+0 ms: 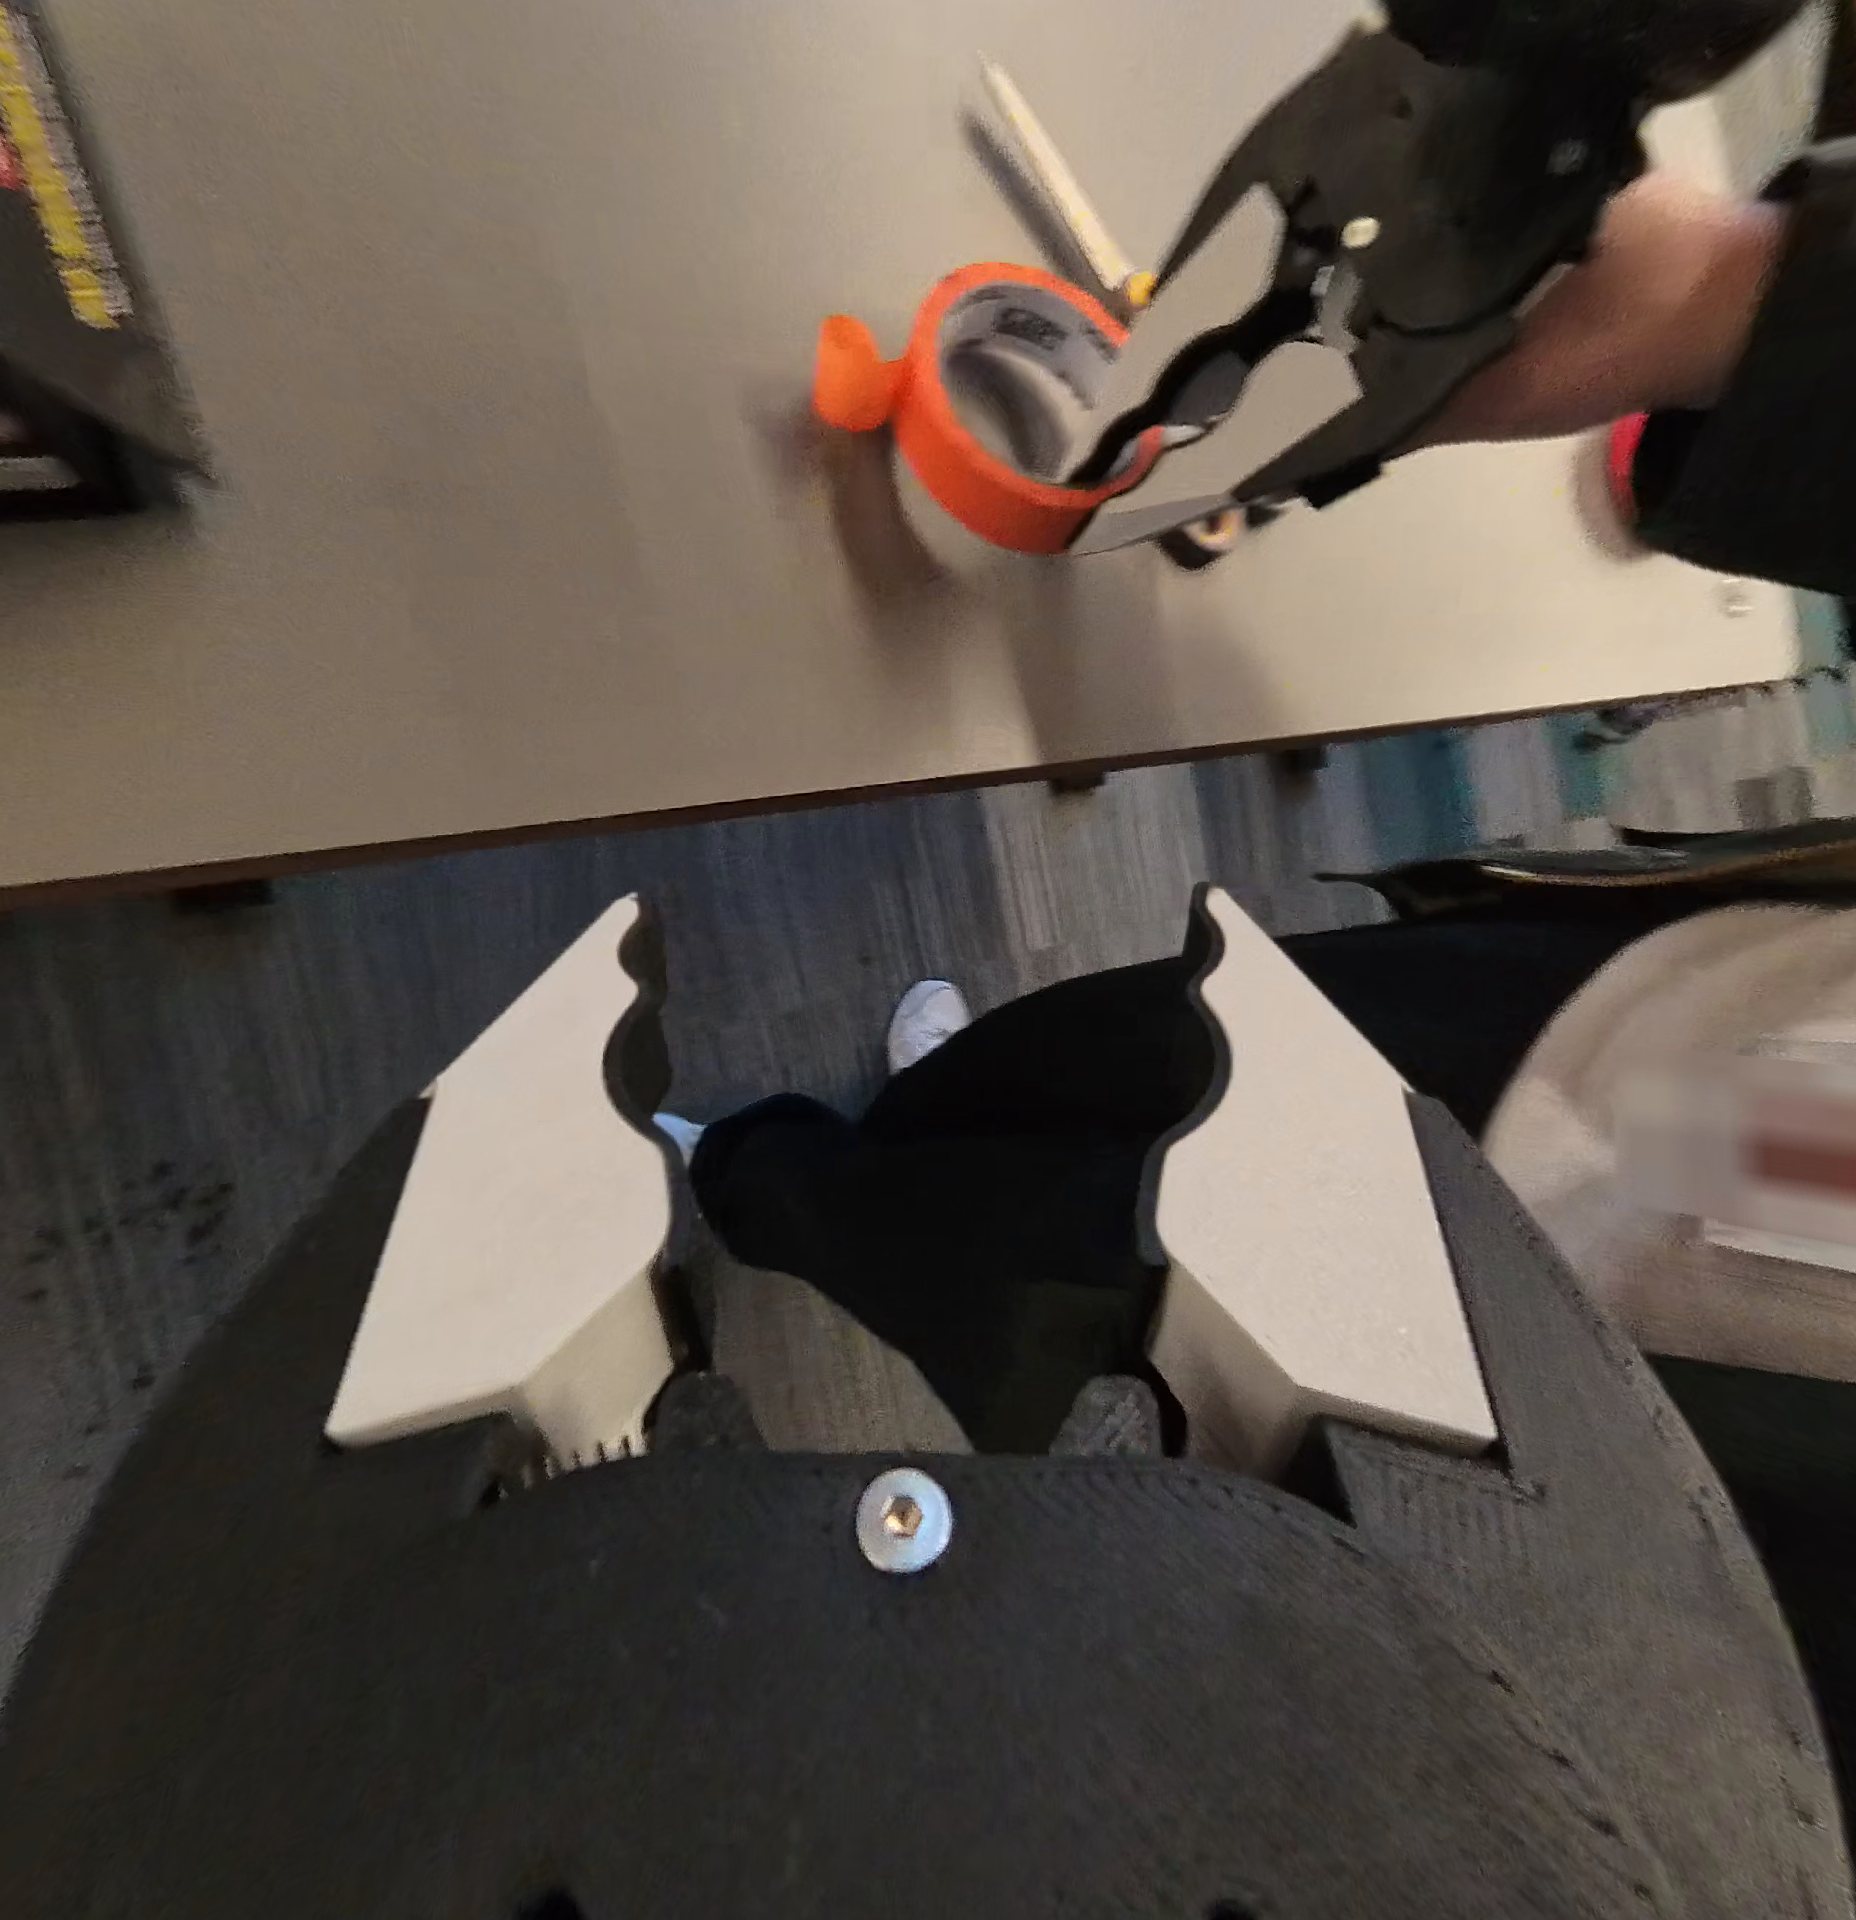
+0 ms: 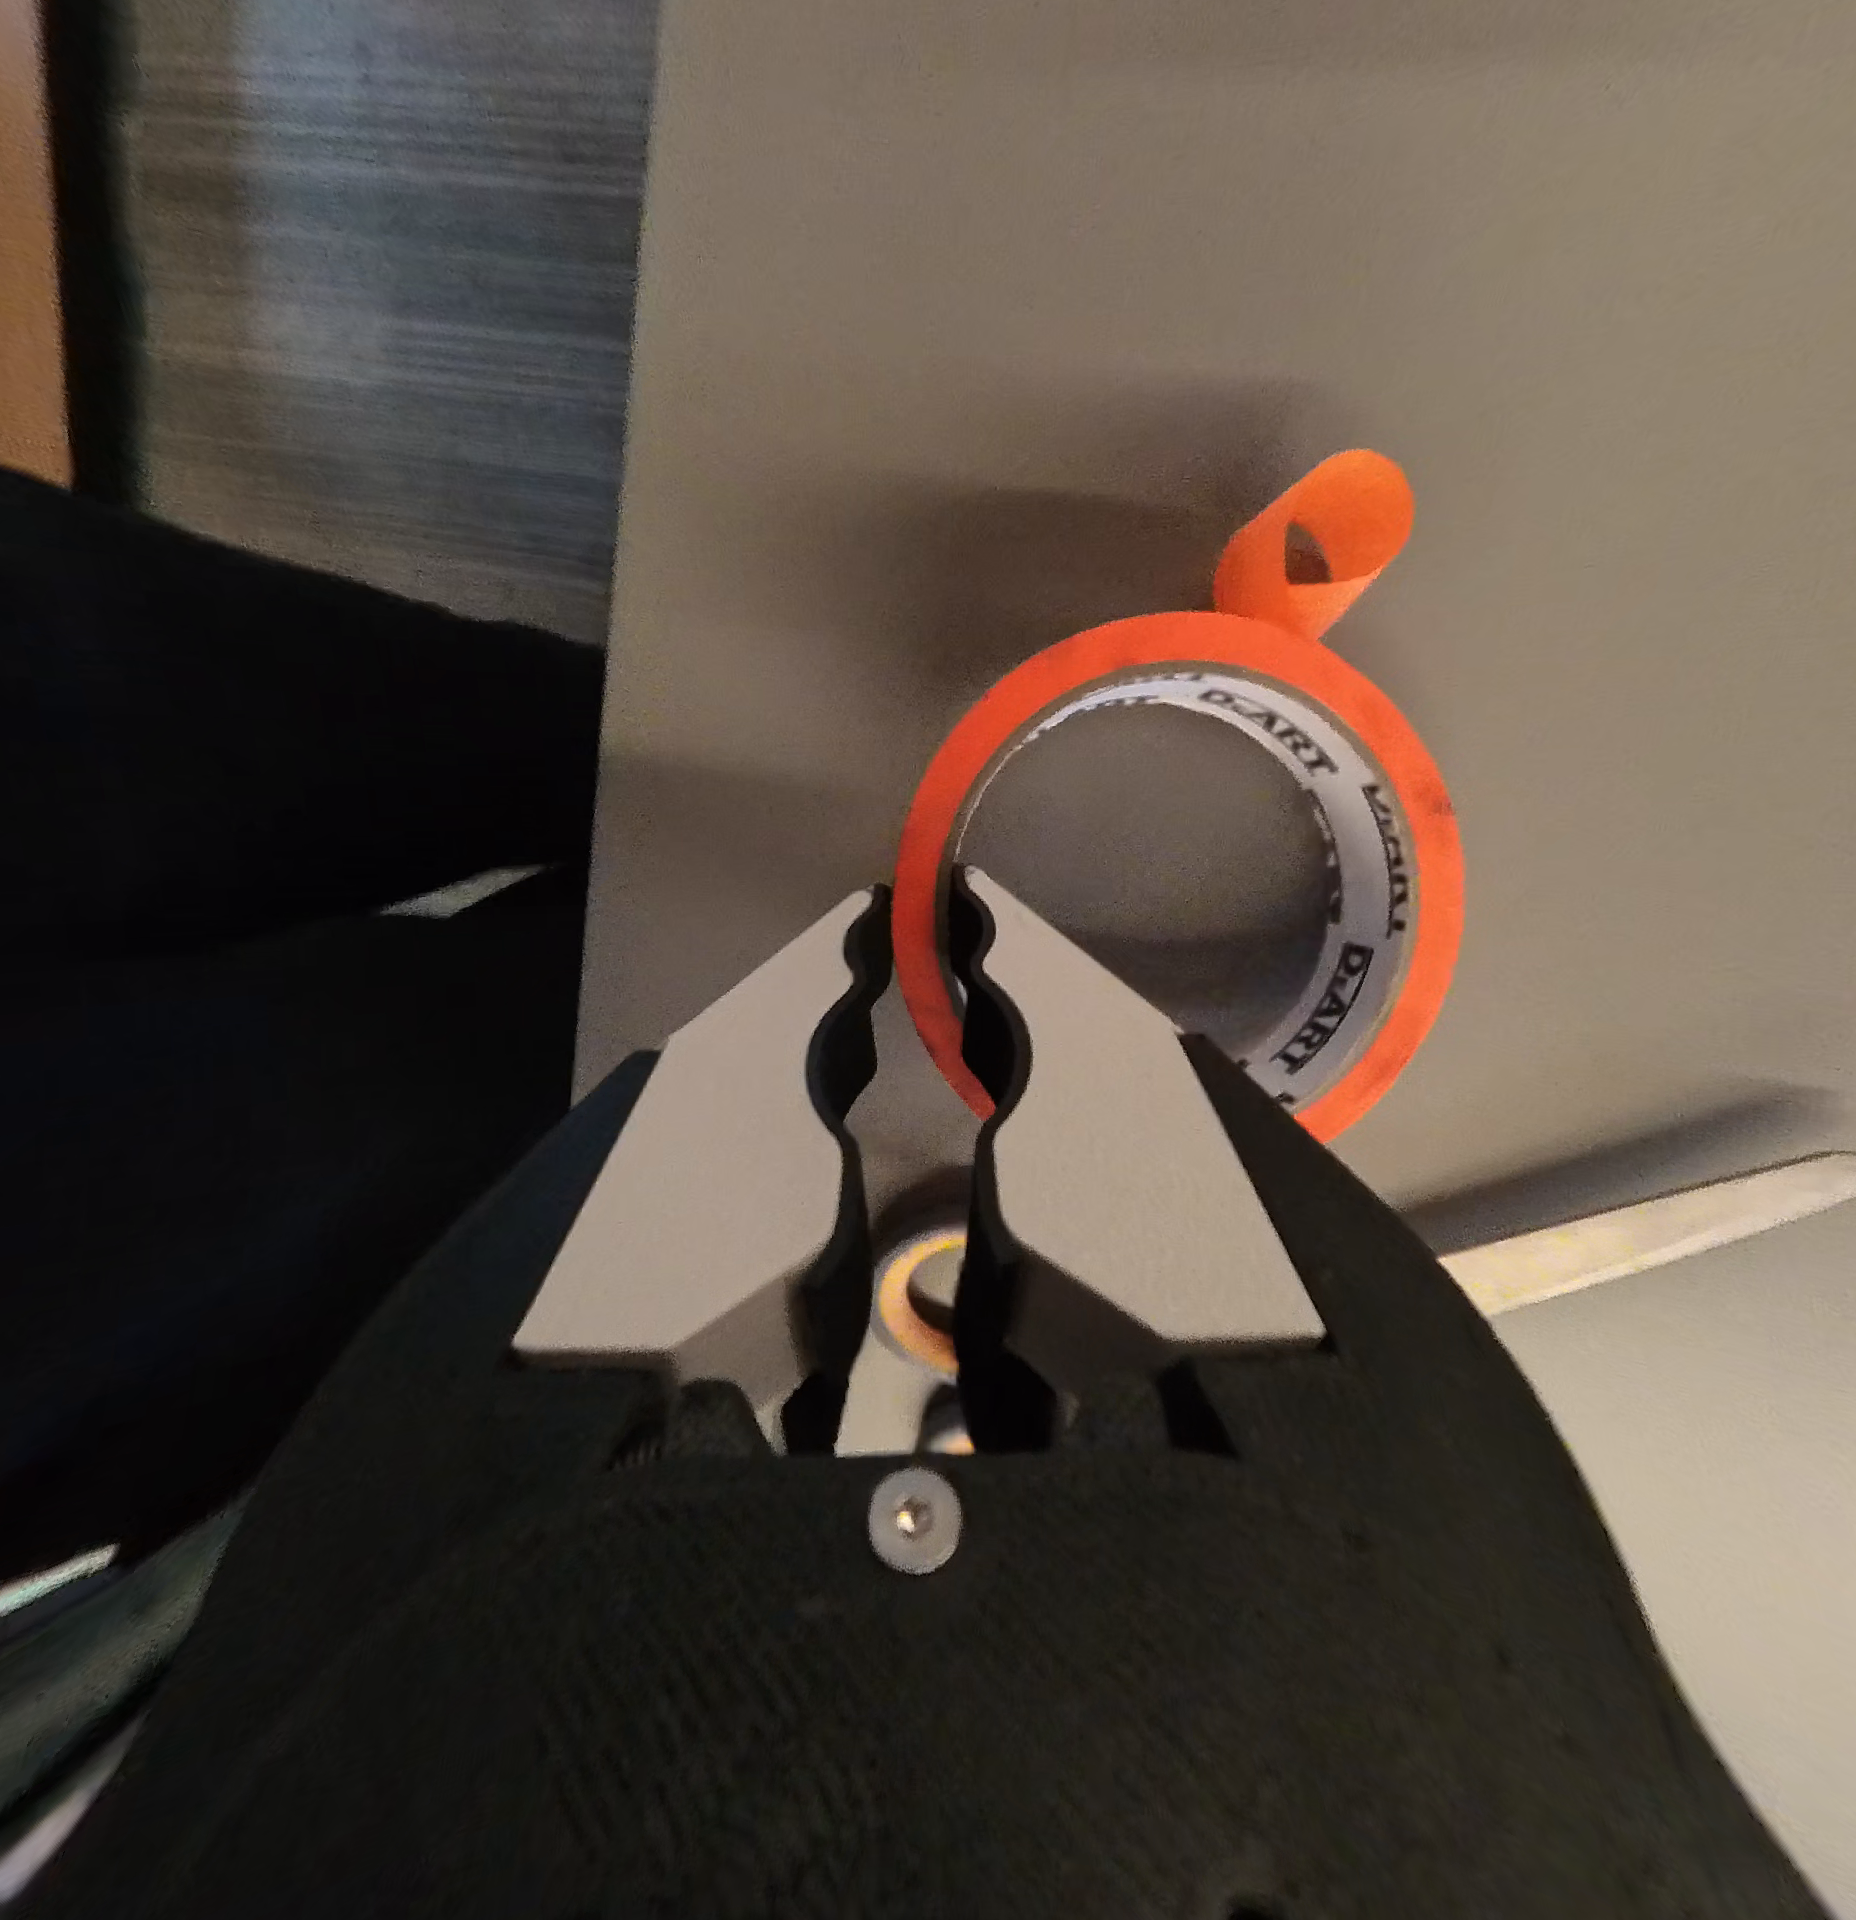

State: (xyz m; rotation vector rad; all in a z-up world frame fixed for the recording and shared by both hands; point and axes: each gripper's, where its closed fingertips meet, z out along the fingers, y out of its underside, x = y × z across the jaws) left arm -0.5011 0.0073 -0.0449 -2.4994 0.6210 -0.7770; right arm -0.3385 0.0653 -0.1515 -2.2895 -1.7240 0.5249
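The broad, pale grey table (image 1: 488, 468) filled the upper half of the left wrist view, its near edge running across at mid-frame above grey carpet (image 1: 228, 1091). A dark box with yellow markings (image 1: 41, 260) sat at nine o'clock on it. The left gripper (image 1: 919, 1039) hung off the table over the floor, its jaws spread wide and empty, well apart from everything on the surface.

At two o'clock the right gripper (image 2: 919, 904) was clamped on the wall of the orange roll of tape with a white printed core (image 2: 1178, 883), one finger outside the ring and one inside. It gripped only the near rim, which probably kept the roll steady while tilted on edge. A loose orange loop of tape end (image 2: 1319, 540) stuck out at the roll's far side. A long white pencil-like stick (image 1: 1049, 177) lay just beyond the roll, at one o'clock.
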